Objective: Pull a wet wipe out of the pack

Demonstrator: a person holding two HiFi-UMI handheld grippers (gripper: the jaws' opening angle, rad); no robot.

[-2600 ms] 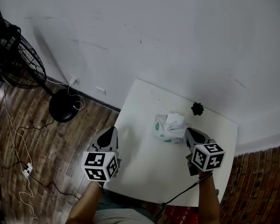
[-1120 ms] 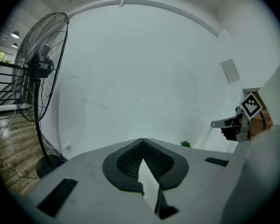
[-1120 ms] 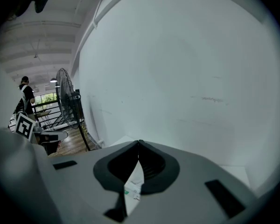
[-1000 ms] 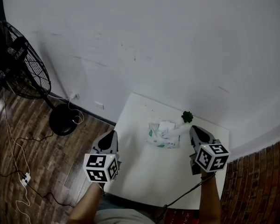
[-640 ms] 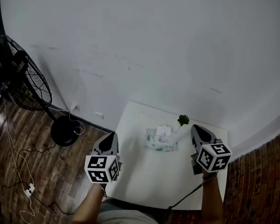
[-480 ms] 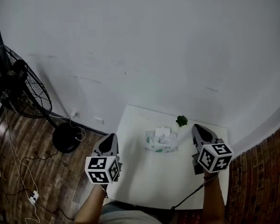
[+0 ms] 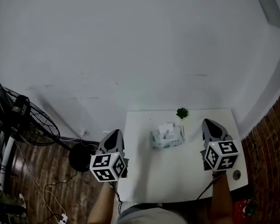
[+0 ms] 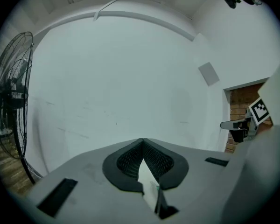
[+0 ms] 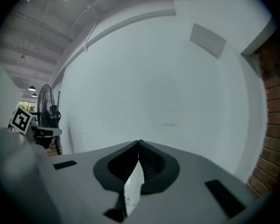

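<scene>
Where the white wall meets the floor at far left, a black pedestal fan [image 7: 18,120] is seen. The left gripper [image 7: 115,134] is held over the left edge of the white table [image 7: 172,171], its jaws pressed together at the tips. Mid-table, the wet wipe pack [image 7: 169,139] is laid flat, with a white wipe [image 7: 166,128] raised from its top. Green print is carried, but no writing can be read. Just behind, a small green plant [image 7: 182,112] is set. The right gripper [image 7: 209,124], well apart from the pack, is likewise closed.
</scene>
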